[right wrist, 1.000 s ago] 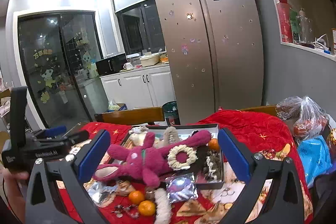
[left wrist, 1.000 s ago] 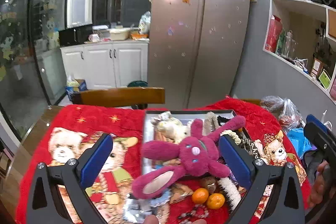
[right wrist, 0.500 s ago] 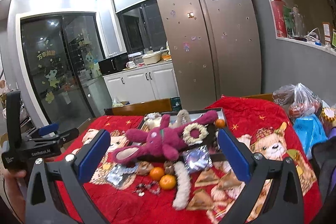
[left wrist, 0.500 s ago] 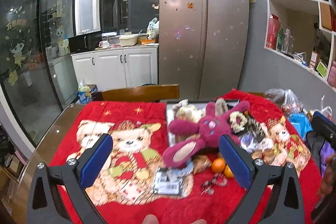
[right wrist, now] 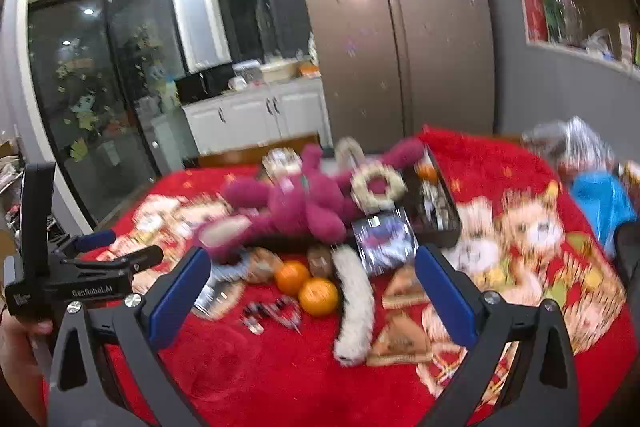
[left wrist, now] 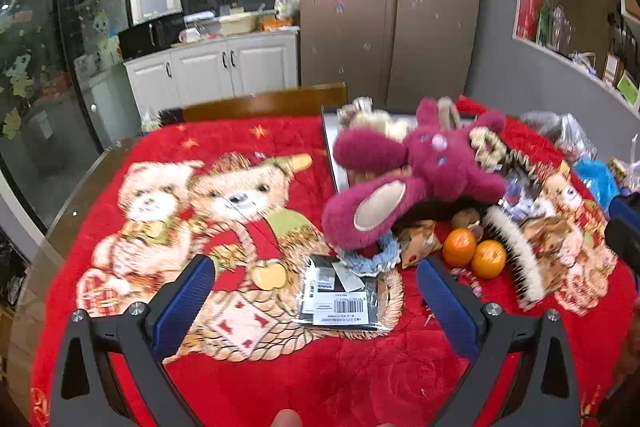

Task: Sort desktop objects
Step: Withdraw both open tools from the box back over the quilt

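Note:
A magenta plush rabbit (left wrist: 424, 167) lies across the dark tray (left wrist: 332, 147), also in the right wrist view (right wrist: 304, 203). Two oranges (left wrist: 474, 253) sit in front of it, also in the right wrist view (right wrist: 306, 287). A barcoded clear packet (left wrist: 340, 297) lies on the red blanket (left wrist: 280, 367) between my left fingers. A white furry strip (right wrist: 356, 307) and a cream scrunchie (right wrist: 376, 187) lie near. My left gripper (left wrist: 312, 303) is open and empty above the blanket. My right gripper (right wrist: 312, 295) is open and empty, above the oranges.
A wooden chair back (left wrist: 264, 103) stands behind the table. Plastic bags (right wrist: 576, 155) and a blue bag (right wrist: 600, 203) sit at the right. Brown snack packets (right wrist: 400, 319) and a shiny blue pack (right wrist: 380, 239) lie on the blanket. The left gripper's body (right wrist: 60, 267) shows at left.
Both grippers have drawn back and risen from the pile. The left view has shifted left, so the rabbit now sits to the right. Both stay open.

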Available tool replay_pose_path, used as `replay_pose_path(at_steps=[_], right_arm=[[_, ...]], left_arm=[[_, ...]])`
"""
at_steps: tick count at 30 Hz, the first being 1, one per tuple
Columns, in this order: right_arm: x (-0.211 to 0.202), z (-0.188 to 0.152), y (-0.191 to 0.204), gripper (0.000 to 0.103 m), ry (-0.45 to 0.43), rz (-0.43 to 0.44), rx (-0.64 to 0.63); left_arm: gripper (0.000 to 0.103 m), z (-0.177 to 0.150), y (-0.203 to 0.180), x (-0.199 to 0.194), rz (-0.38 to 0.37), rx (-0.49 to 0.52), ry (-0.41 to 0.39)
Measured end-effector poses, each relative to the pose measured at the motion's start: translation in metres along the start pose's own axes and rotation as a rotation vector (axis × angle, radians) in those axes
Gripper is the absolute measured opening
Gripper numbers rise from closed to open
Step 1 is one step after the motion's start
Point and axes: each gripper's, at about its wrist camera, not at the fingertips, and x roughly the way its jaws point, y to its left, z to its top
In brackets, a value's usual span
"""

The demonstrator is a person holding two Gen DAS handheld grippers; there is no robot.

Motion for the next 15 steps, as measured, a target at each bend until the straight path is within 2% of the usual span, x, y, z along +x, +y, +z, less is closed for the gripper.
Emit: replay_pose_path(at_steps=[5, 8, 15], right_arm=[[0.034, -0.023, -0.016, 0.103, 0.076, -0.053, 0.004], [0.047, -0.029, -0.020, 0.103, 0.100, -0.044, 0.008], [0.076, -0.042, -0.015, 0.103, 0.156, -0.070, -0.047]], left_arm=[[0.103, -0.008, -0.006, 0.034, 0.008, 0.026, 0.070], [0.103, -0.012, -0.009, 0.047, 0.011, 0.057, 0.100], [0.103, -0.020, -0.003, 0.071, 0.012, 0.050, 0.159]])
